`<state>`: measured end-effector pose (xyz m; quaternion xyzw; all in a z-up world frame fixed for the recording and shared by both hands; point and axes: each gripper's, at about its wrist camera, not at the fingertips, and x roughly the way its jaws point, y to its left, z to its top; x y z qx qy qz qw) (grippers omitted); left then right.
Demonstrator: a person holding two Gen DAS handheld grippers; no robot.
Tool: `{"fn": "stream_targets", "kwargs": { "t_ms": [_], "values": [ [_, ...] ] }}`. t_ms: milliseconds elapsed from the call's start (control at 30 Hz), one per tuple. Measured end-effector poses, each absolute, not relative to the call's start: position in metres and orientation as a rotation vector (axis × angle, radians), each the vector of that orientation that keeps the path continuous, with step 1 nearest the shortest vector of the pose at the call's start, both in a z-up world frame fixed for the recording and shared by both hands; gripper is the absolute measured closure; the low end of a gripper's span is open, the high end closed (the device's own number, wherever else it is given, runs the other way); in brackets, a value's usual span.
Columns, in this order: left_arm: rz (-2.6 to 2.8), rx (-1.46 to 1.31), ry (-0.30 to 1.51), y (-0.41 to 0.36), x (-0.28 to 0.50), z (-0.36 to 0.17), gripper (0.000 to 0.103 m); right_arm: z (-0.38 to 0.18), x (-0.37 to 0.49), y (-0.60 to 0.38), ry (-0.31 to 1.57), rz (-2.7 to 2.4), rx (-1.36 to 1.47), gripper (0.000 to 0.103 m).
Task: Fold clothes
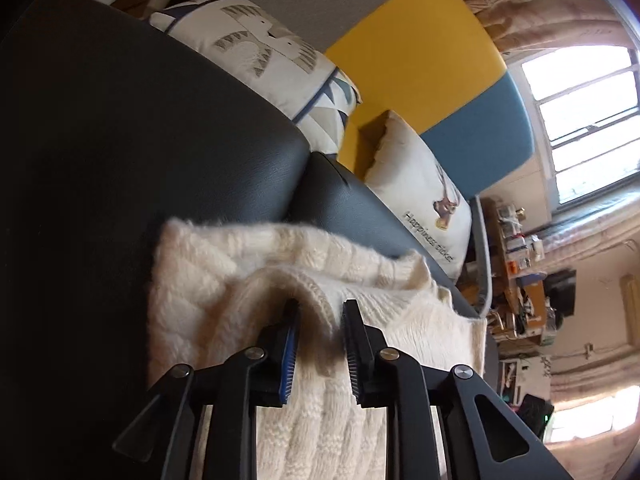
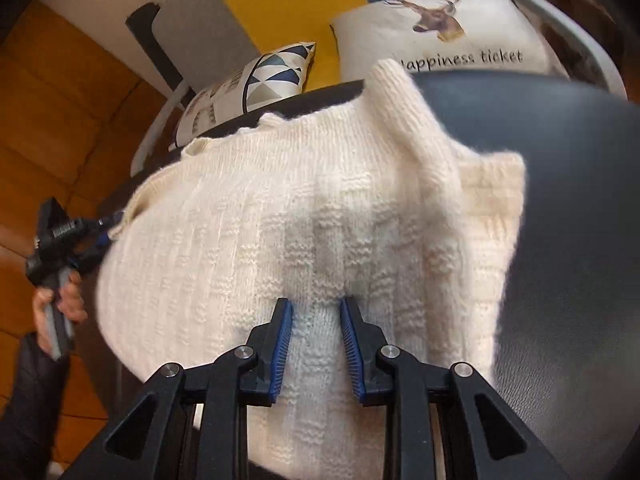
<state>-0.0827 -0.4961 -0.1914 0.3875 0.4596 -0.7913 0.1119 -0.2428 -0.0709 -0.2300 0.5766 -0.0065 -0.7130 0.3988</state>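
Note:
A cream cable-knit sweater (image 1: pixel 208 280) lies folded on a dark leather seat (image 1: pixel 120 140). In the left wrist view my left gripper (image 1: pixel 320 304) stands slightly open, with a raised ridge of the sweater's edge loose between its pads. In the right wrist view my right gripper (image 2: pixel 314 302) hovers over the near part of the sweater (image 2: pixel 280 208), its blue pads apart and only flat knit beneath them. The left gripper (image 2: pixel 114 224) also shows there at the sweater's left edge, held by a hand (image 2: pixel 60 304). A sleeve sticks up at the far side.
Behind the seat (image 2: pixel 568 208) lean a deer-print pillow (image 2: pixel 440 36) and a triangle-pattern pillow (image 2: pixel 256 80) against yellow, blue and grey panels. An orange wooden floor (image 2: pixel 60 100) lies to the left. A window (image 1: pixel 580 120) and a cluttered desk (image 1: pixel 520 280) are at the right.

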Motion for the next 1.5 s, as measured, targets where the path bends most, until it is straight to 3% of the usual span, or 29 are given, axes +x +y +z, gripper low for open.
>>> {"fn": "stream_targets", "kwargs": {
  "t_ms": [333, 533, 700, 767, 867, 1033, 1200, 1500],
  "values": [
    [-2.379, 1.224, 1.303, -0.467, -0.038, -0.193, 0.081, -0.232, -0.188, -0.035, 0.066, -1.729, 1.480, 0.082],
    [-2.365, 1.215, 1.367, -0.462, -0.008, -0.179, 0.081, -0.231, -0.160, -0.012, 0.051, -1.734, 1.486, 0.082],
    [-2.350, 1.137, 1.441, -0.474, -0.003, -0.150, 0.078, -0.225, -0.128, -0.018, 0.269, -1.792, 1.445, 0.082],
    [-2.367, 1.085, 1.448, -0.478, -0.001, -0.135, 0.078, -0.224, -0.125, -0.014, 0.267, -1.823, 1.440, 0.082],
    [-2.415, 1.053, 1.341, -0.483, 0.009, -0.114, 0.074, -0.218, -0.123, -0.017, 0.257, -1.871, 1.431, 0.082],
    [-2.505, 1.225, 0.887, -0.465, 0.030, -0.115, 0.072, -0.190, -0.100, -0.031, 0.277, -1.955, 1.297, 0.080],
    [-2.571, 1.275, 0.898, -0.468, 0.048, -0.136, 0.071, -0.180, -0.083, -0.052, 0.247, -1.921, 1.213, 0.079],
    [-2.662, 1.401, 0.869, -0.466, 0.009, -0.165, 0.063, -0.191, -0.078, -0.083, 0.264, -1.889, 1.223, 0.079]
  ]
}}
